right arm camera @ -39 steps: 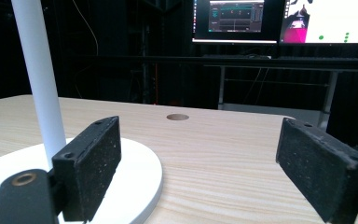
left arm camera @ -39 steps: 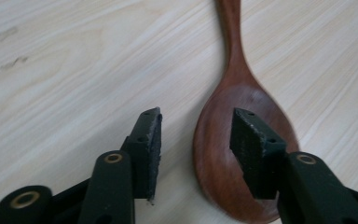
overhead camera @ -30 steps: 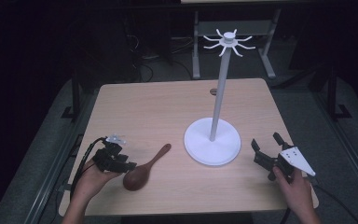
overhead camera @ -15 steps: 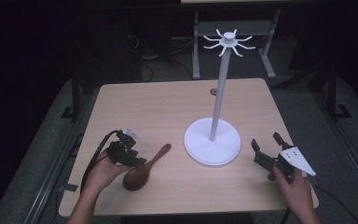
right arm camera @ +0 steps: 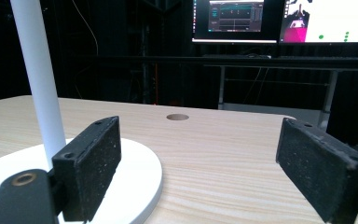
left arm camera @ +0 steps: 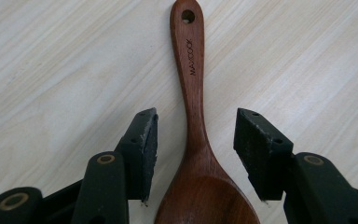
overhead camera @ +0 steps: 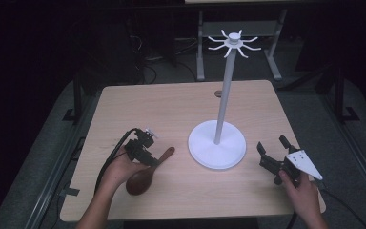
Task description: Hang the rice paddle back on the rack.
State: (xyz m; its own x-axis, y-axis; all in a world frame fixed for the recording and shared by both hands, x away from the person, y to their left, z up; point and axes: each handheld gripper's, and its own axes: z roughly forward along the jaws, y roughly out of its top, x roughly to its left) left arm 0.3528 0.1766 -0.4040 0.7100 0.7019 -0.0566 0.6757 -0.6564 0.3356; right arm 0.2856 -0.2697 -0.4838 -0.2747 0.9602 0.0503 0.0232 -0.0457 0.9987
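Left gripper [left arm camera: 193,140] jaws spread, straddling wooden spoon [left arm camera: 196,140] flat on bench [overhead camera: 171,109]; right gripper [overhead camera: 272,149] jaws released.

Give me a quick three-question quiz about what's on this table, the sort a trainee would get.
1. True or false: the left gripper is already clamped on the wooden spoon.
2. Which stands nearest the right gripper? A) the spoon B) the white stand C) the hole in the table
3. Fill in: the spoon's handle end has a small ____.

Key: 1 false, the jaws straddle the handle with gaps either side; 2 B; 3 hole.
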